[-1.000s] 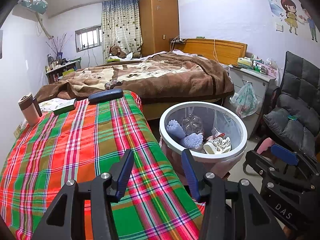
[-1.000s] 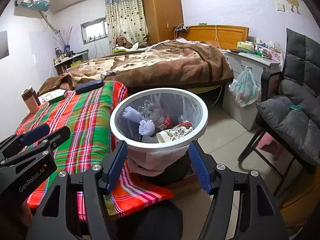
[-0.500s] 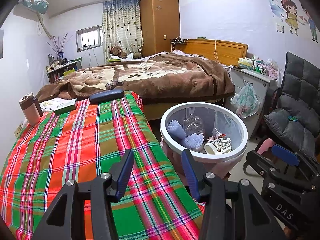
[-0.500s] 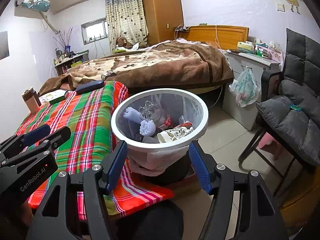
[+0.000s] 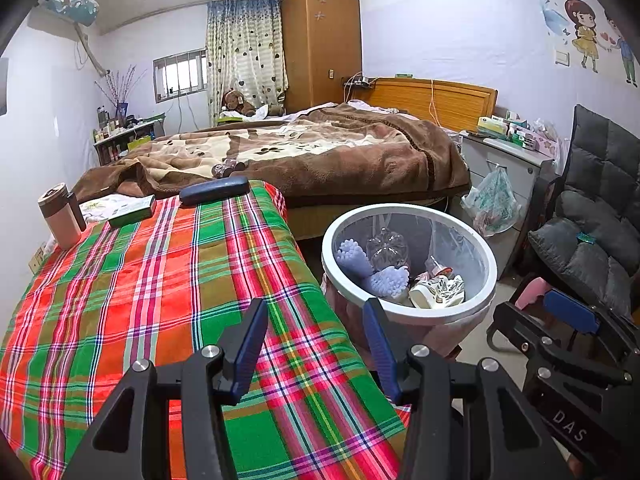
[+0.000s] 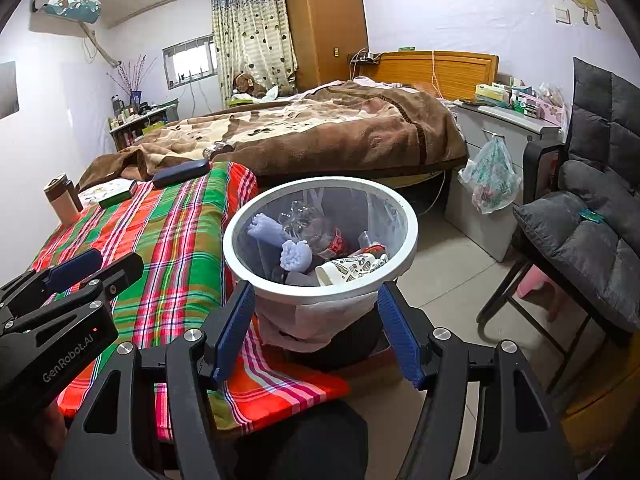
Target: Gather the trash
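Nothing has moved since the earlier frames: both grippers hang where they were. Left gripper (image 5: 316,340) stands partly open and empty above the plaid worktop (image 5: 140,280); right gripper (image 6: 316,328) stands wider open, also empty, just short of the one trash bin (image 6: 320,284). That bin, beside the worktop, holds two lilac ribbed pieces (image 6: 296,256), one clear bottle (image 6: 312,228) and one patterned paper cup (image 6: 348,268). On the worktop's far end stand one tumbler (image 5: 60,216), one green box (image 5: 132,210) and one dark case (image 5: 214,190).
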`<move>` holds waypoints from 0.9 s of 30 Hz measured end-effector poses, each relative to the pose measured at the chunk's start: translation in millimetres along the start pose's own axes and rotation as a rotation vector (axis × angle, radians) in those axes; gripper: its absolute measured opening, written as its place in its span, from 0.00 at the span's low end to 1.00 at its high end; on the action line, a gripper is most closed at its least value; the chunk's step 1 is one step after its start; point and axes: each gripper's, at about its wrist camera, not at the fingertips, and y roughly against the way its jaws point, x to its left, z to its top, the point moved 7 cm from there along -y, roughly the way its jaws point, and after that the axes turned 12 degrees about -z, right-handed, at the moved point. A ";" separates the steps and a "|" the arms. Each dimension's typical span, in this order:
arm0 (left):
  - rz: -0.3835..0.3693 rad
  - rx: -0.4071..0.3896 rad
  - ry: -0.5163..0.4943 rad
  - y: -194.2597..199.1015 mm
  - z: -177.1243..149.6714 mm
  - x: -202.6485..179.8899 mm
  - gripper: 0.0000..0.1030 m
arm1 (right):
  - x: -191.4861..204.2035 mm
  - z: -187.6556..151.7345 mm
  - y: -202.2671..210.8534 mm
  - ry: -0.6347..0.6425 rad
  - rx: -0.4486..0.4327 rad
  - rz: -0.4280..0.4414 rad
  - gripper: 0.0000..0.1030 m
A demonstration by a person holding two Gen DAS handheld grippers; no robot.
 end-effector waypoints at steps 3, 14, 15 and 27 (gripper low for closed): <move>0.000 0.000 -0.001 -0.2 0.1 0.0 0.48 | 0.4 0.1 0.0 0.001 -0.001 0.002 0.63; -0.001 0.000 0.003 -1.0 -0.4 0.9 0.48 | 1.0 1.0 -1.3 0.006 -0.002 0.003 0.63; -0.001 0.000 0.003 -1.1 -0.9 1.0 0.48 | 1.1 0.8 -1.2 0.006 -0.001 0.003 0.63; -0.005 0.000 0.007 -2.4 -1.6 0.0 0.48 | 2.2 0.8 -1.1 0.007 -0.002 0.004 0.63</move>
